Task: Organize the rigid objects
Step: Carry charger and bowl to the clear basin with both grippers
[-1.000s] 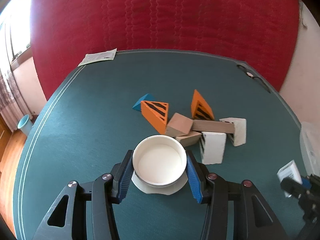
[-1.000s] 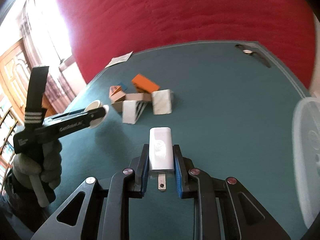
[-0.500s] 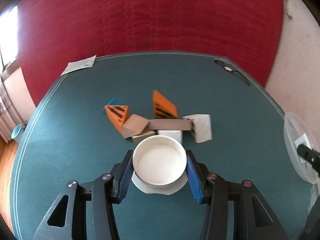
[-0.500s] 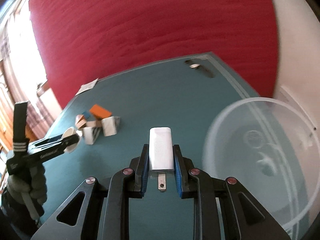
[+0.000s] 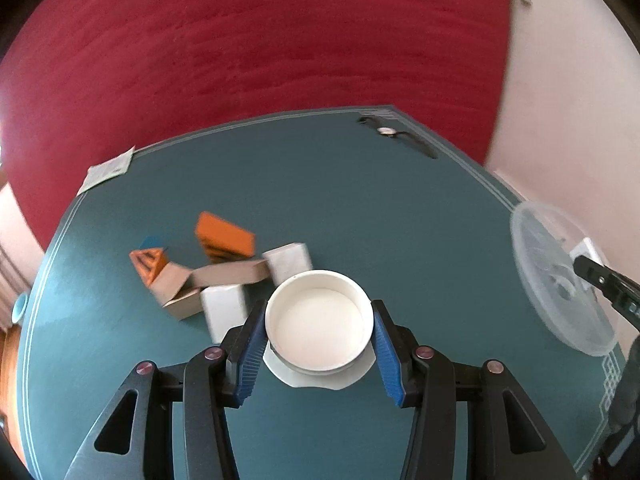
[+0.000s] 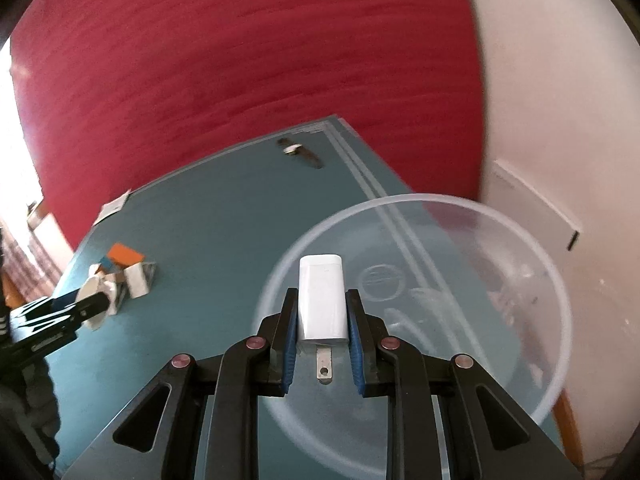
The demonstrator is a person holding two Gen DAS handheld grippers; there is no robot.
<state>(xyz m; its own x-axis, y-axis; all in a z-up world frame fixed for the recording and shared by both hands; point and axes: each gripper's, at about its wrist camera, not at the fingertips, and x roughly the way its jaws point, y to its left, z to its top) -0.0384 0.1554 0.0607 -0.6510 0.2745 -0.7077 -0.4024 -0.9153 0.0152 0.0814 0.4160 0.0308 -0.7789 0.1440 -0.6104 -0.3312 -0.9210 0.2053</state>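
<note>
Left gripper [image 5: 319, 326] clamped on white round container [image 5: 319, 319], mouth up, held above table [image 5: 360, 208] near block pile [image 5: 224, 268]. Right gripper [image 6: 322, 322] clamped on white charger [image 6: 322, 296] over clear bowl [image 6: 420, 320] at table's right edge; long axis along fingers, prong rearward.

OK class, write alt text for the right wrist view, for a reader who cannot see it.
The right tool grips a white plug-in charger, prong toward the camera, over a clear plastic bowl at the edge of a teal table. Far left, coloured blocks lie in a heap before a red wall.
</note>
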